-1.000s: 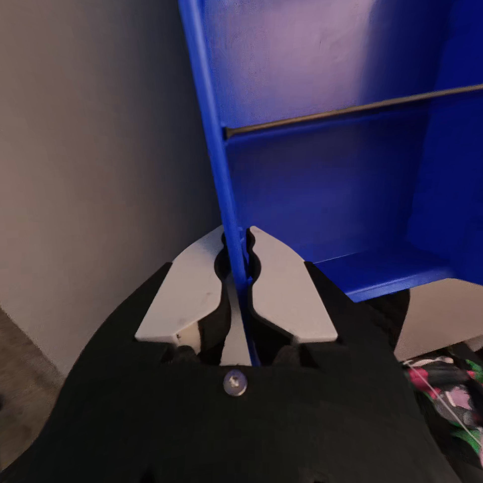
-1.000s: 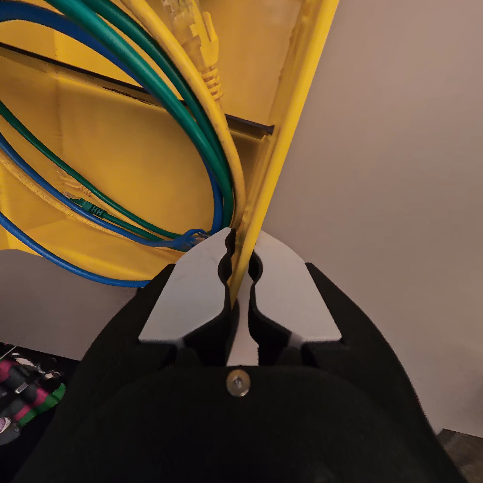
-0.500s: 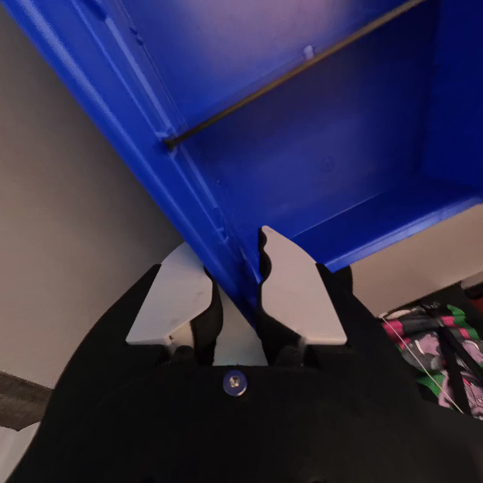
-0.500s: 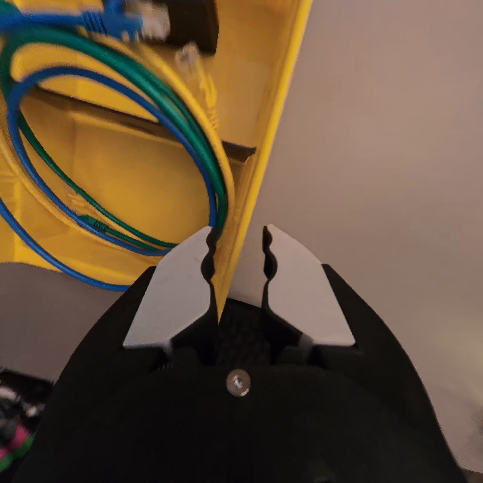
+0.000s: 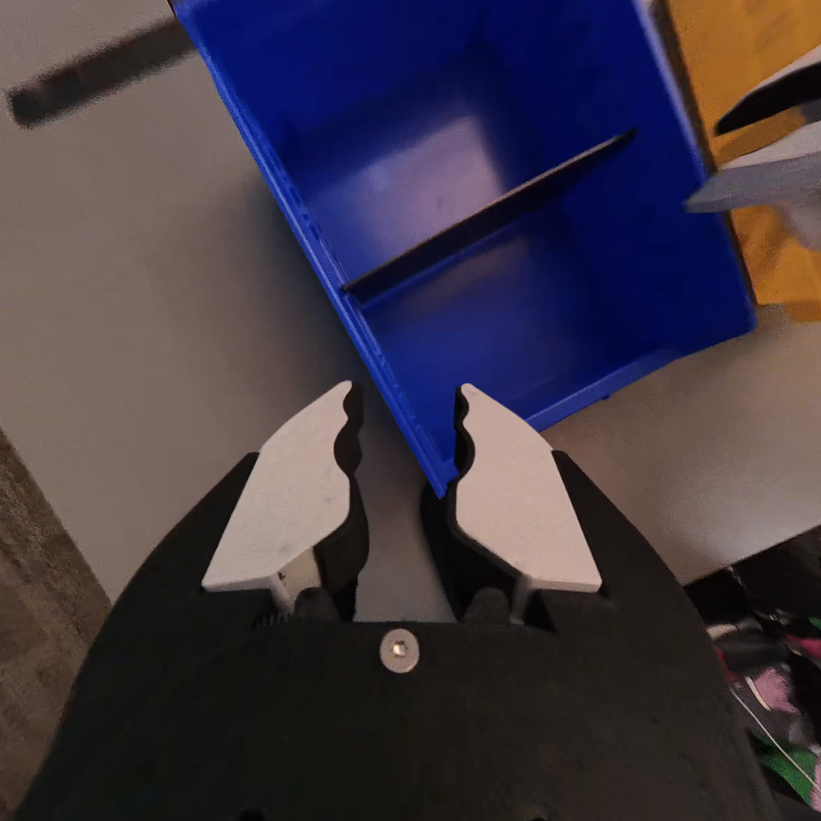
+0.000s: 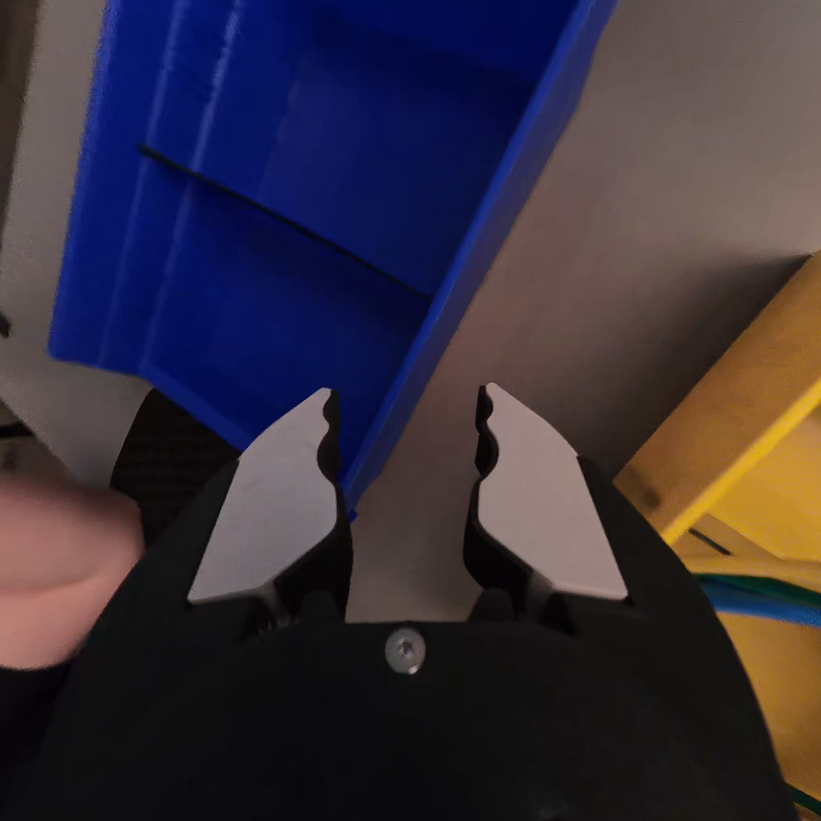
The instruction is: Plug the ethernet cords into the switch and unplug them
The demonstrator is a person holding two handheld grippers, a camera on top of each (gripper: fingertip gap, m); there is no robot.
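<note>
An empty blue bin (image 5: 488, 200) with a thin dark divider sits on the grey table (image 5: 133, 266). My left gripper (image 5: 406, 388) is open, with the bin's near left corner between its fingers, close to the right one. My right gripper (image 6: 408, 391) is open at the right wall of the blue bin (image 6: 288, 222), which lies beside its left finger; it also shows in the left wrist view (image 5: 777, 146). Blue and green ethernet cords (image 6: 764, 599) lie in a yellow bin (image 6: 733, 422) to the right. No switch is in view.
A person's hand (image 6: 57, 577) holds the left gripper at the right wrist view's left edge. The yellow bin (image 5: 755, 66) stands just right of the blue one. A colourful patterned item (image 5: 777, 688) lies below the table's front edge. Carpet floor (image 5: 35, 577) is at the left.
Both grippers have opened and let go of the bin walls. My right gripper has moved from the yellow bin's wall left to the blue bin's right wall. The left has pulled back.
</note>
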